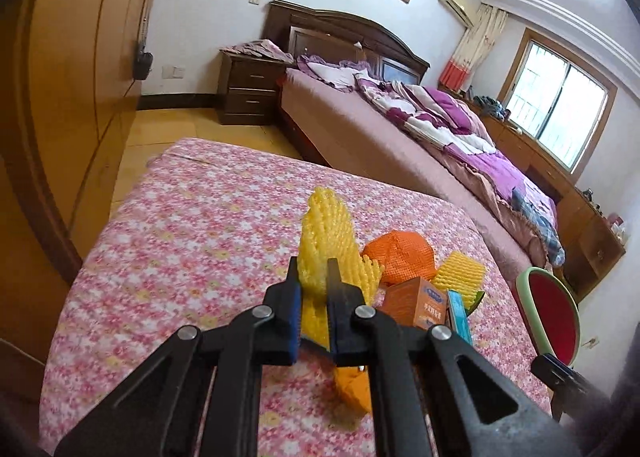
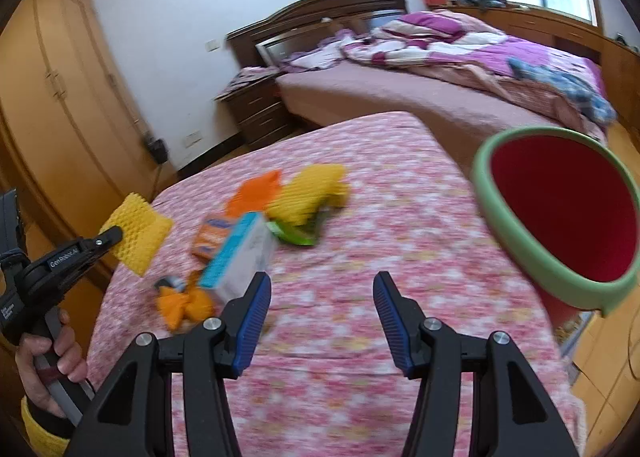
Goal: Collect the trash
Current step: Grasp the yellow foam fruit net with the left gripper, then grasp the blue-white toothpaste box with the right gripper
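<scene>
My left gripper [image 1: 314,269] is shut on a yellow foam net [image 1: 328,233] and holds it above the pink floral cloth [image 1: 180,237]. The right wrist view shows that same net [image 2: 138,233] lifted at the left edge. Below it lies a trash pile: an orange net [image 1: 400,257], an orange box [image 1: 416,301], a blue and white box [image 2: 240,253], a second yellow net [image 2: 312,189], a green wrapper [image 2: 296,235] and crumpled orange scraps [image 2: 184,303]. My right gripper [image 2: 322,281] is open and empty over the cloth, beside a red bin with a green rim [image 2: 482,185].
The bin [image 1: 522,281] stands off the cloth's right edge. A large bed [image 1: 400,129] with purple bedding lies beyond, a dark nightstand [image 1: 248,93] at its head. Wooden wardrobe doors [image 1: 72,57] line the left. A hand [image 2: 44,357] grips the left tool's handle.
</scene>
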`<act>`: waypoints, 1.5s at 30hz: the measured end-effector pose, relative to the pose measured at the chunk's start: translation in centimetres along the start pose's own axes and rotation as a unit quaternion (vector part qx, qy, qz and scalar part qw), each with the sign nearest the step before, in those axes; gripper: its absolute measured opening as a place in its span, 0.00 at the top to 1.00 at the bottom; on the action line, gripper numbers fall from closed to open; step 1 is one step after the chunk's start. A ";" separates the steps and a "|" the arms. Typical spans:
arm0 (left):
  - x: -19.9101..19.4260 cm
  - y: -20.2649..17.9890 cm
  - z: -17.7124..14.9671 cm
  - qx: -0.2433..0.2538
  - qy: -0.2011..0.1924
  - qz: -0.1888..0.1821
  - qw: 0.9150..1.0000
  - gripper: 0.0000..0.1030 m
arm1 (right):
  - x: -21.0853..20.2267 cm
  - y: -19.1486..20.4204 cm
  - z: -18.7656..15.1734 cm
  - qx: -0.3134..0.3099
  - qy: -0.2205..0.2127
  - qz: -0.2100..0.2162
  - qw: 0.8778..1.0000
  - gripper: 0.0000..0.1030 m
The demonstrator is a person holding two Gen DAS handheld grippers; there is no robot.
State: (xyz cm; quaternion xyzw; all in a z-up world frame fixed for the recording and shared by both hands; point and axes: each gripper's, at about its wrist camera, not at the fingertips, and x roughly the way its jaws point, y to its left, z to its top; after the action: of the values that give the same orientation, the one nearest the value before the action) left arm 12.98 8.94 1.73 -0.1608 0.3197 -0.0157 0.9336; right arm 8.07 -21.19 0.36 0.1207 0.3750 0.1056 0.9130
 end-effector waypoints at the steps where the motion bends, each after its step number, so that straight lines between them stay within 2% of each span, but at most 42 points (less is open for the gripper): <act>1: -0.4 0.3 -0.2 -0.004 -0.002 0.001 1.000 0.91 | 0.3 0.7 -0.1 -0.006 0.003 0.005 1.000 0.45; 8: -1.6 2.2 -1.1 -0.017 -0.010 0.015 1.000 0.91 | 3.0 4.8 -0.7 -0.039 0.030 0.031 0.998 0.45; 15: -2.1 3.5 -2.2 -0.031 -0.007 0.023 0.999 0.91 | 5.2 6.0 -1.0 -0.042 0.047 0.032 0.997 0.45; 20: -2.4 3.8 -2.7 -0.035 -0.008 0.021 0.999 0.91 | 5.7 5.9 -1.2 -0.055 0.050 0.013 0.997 0.76; 24: -2.6 3.6 -3.0 -0.035 -0.010 0.020 0.999 0.91 | 5.8 5.5 -1.3 -0.058 0.047 0.021 0.997 0.77; 35: -3.6 2.4 -2.9 -0.037 -0.016 0.010 0.999 0.91 | 1.8 4.0 -1.4 -0.042 0.000 0.036 0.998 0.79; 45: -4.7 -0.6 -2.5 -0.017 -0.017 -0.021 0.999 0.91 | -3.1 1.1 -1.2 -0.011 -0.039 0.016 0.999 0.79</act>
State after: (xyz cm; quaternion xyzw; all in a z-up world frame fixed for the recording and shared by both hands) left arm 7.78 8.24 2.88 -0.1839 0.3010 -0.0272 0.9353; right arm 4.93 -20.84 1.93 0.1208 0.3358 0.1192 0.9265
